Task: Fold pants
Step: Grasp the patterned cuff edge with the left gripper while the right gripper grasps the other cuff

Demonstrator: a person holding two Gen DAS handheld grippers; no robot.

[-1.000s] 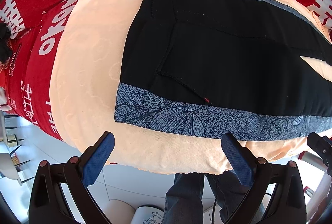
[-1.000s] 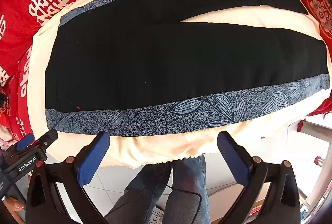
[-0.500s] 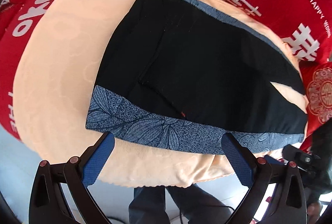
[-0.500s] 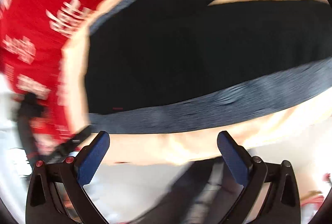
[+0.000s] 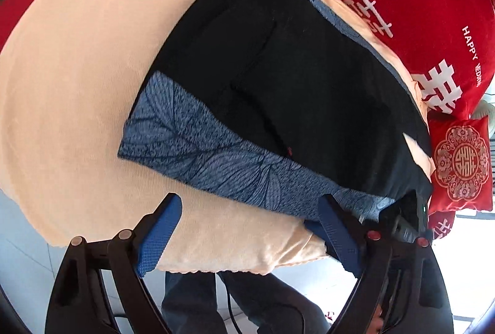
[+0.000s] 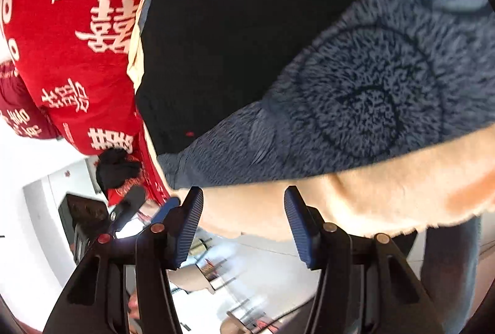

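Black pants with a blue leaf-print side band lie flat on a peach cloth. My left gripper is open and empty, over the cloth's near edge just below the band near the waist end. My right gripper is open with narrower jaws, close above the cloth's edge right below the band and the pants' black part. The right gripper's body also shows at the right of the left wrist view.
A red blanket with white characters lies under the peach cloth; it also shows in the right wrist view. A small red cushion sits at the right. The person's legs stand below the edge. A black bundle lies at the left.
Both grippers have moved in closer to the pants' near edge. The right gripper swung left toward the waist end and its jaws have narrowed. The left view turned rightward.
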